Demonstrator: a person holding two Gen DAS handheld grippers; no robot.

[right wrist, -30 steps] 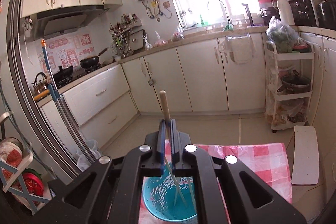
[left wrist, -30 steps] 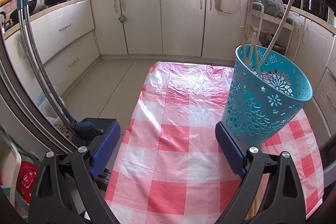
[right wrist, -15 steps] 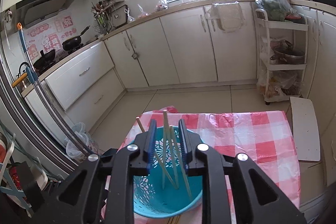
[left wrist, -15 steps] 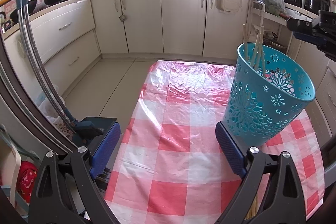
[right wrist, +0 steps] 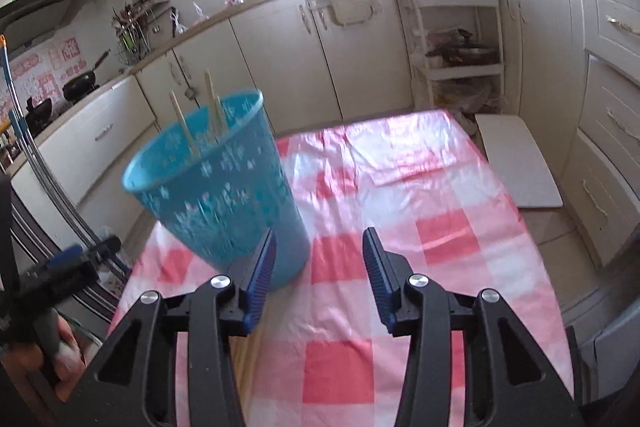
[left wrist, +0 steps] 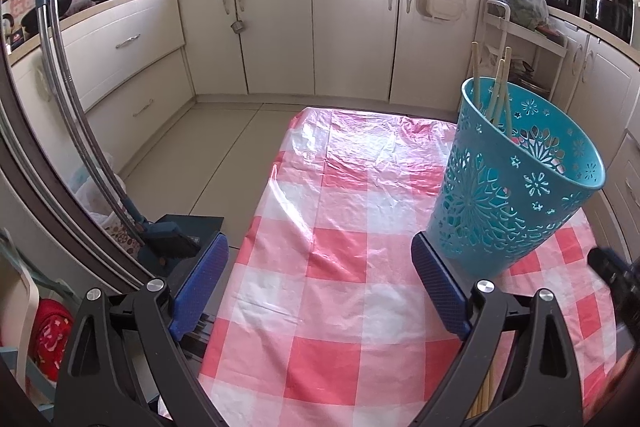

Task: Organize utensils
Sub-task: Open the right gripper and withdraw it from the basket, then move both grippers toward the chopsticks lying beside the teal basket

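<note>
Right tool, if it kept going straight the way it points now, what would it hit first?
Most likely the checked tablecloth. The right tool is open and empty, its jaws having just been opening, and it points down at bare cloth. The blue basket stands just left of that line, though depth is hard to judge.

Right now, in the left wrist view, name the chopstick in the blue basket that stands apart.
The leftmost chopstick, nearly upright at the blue basket's far rim. The other chopsticks lean together in a bunch to its right.
</note>
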